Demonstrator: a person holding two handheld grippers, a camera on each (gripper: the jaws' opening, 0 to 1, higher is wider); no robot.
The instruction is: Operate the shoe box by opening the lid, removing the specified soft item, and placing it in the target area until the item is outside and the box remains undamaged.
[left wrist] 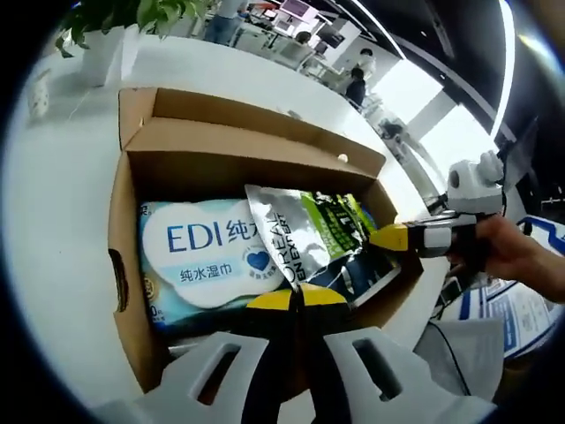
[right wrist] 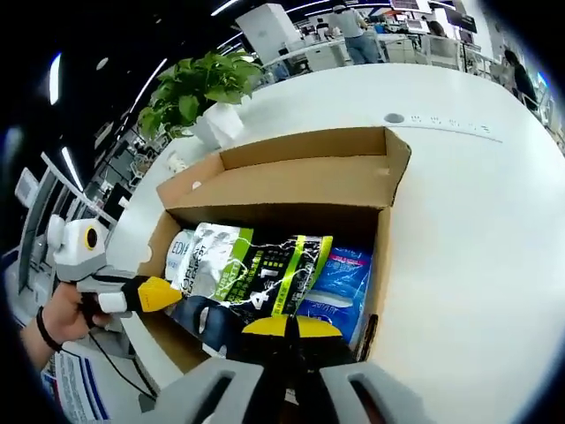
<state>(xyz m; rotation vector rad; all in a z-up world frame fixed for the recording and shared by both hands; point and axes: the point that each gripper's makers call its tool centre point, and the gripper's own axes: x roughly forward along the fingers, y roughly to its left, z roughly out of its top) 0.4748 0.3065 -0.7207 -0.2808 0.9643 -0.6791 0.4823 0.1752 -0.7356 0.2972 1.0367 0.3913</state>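
An open cardboard shoe box (left wrist: 122,221) (right wrist: 381,247) lies on a white table, its lid (left wrist: 252,141) (right wrist: 305,181) folded back. Inside, a silver, green and black soft pouch (left wrist: 309,234) (right wrist: 265,265) lies over a white-and-blue EDI wet-wipes pack (left wrist: 199,252) (right wrist: 181,247) and a blue pack (right wrist: 340,283). My left gripper (left wrist: 296,299) (right wrist: 157,293) is shut at the box's near wall, its yellow tips at the pouch's lower edge. My right gripper (right wrist: 287,327) (left wrist: 393,237) is shut too, at the opposite wall by the pouch's other end. Whether either pinches the pouch is hidden.
A potted plant (left wrist: 106,31) (right wrist: 201,93) stands behind the box. A hand (left wrist: 516,252) (right wrist: 62,322) holds each gripper. Printed papers (left wrist: 508,309) lie beside the box. The white table (right wrist: 477,203) spreads wide around it, with desks and people far behind.
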